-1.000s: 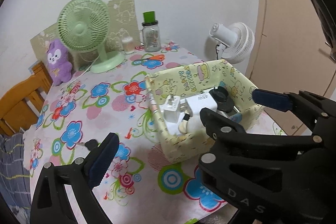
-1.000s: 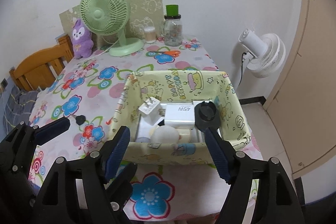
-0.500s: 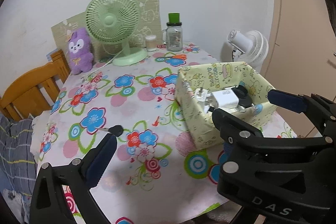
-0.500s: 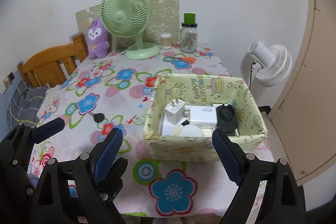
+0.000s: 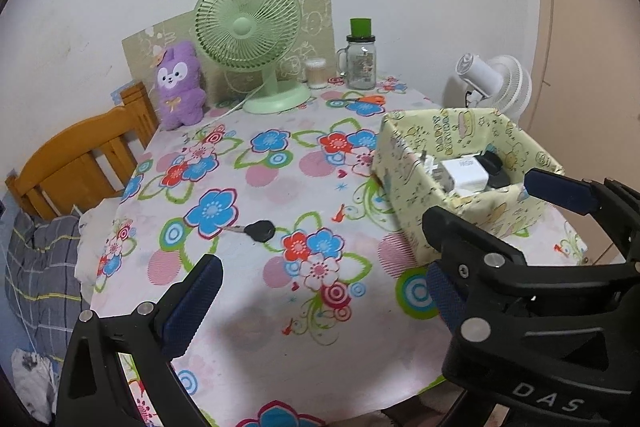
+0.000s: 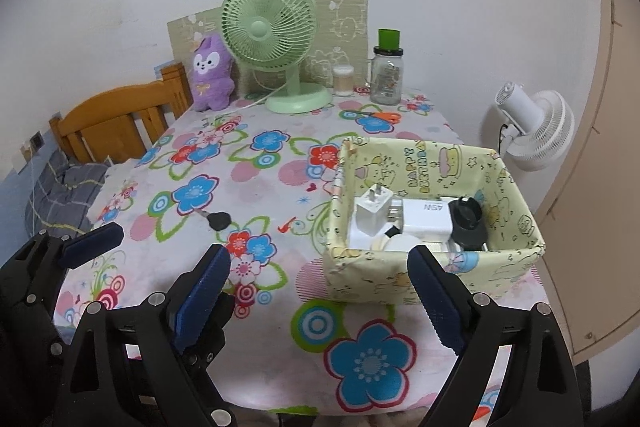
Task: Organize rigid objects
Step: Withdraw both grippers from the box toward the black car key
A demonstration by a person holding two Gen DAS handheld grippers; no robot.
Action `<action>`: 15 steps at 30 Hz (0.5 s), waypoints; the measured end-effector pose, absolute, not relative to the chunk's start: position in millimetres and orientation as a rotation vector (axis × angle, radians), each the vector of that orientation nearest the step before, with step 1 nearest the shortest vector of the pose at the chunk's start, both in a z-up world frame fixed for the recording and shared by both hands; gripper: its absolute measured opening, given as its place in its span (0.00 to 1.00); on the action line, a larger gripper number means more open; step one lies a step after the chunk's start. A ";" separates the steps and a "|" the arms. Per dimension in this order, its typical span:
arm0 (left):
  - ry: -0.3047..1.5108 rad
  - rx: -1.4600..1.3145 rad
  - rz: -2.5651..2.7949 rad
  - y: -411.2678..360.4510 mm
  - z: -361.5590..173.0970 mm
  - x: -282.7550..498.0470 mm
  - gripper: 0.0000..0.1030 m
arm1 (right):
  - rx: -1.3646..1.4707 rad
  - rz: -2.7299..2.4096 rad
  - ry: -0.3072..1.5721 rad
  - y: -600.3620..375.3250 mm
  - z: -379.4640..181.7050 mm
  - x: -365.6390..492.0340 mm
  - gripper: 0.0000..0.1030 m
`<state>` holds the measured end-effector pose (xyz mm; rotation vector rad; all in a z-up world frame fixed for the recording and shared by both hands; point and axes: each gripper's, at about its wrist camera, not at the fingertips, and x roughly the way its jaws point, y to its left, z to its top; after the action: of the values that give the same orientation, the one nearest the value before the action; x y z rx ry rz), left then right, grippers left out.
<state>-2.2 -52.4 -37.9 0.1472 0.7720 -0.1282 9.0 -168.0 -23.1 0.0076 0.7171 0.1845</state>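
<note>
Both empty, wide-open tools, left tool [image 5: 320,303] and right tool [image 6: 320,299], could nudge the flat key [image 5: 260,230] ahead across the desk [image 5: 248,307].

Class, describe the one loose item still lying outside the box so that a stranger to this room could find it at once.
Start at the table's floral cloth, with the yellow cartoon-print box at its right edge. Look left of the box to the open middle of the cloth, beside a big blue flower. There lies a key with a black head, the only small dark thing lying alone on the bright print.

Matt floral cloth table cover [image 6: 256,187], seemingly paper-wrapped box [image 6: 432,275], glossy wooden chair [image 6: 116,115]
</note>
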 end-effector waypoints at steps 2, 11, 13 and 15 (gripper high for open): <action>0.775 0.146 -0.125 -48.3 -41.0 -1.6 1.00 | 0.007 0.191 0.722 -164.3 -26.1 9.3 0.89; 0.804 0.128 -0.113 -26.8 -58.7 2.2 1.00 | -0.036 0.226 0.728 -140.2 -38.7 14.4 0.89; 0.810 0.125 -0.107 -21.9 -62.1 3.5 1.00 | -0.037 0.239 0.736 -133.3 -42.5 17.0 0.89; 0.819 0.118 -0.101 -15.6 -66.4 5.7 1.00 | -0.041 0.248 0.740 -127.9 -45.3 18.6 0.89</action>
<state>5.7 -15.6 -66.4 0.1185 0.8192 -0.1013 18.6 -127.9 -45.3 -0.0413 0.7404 0.2480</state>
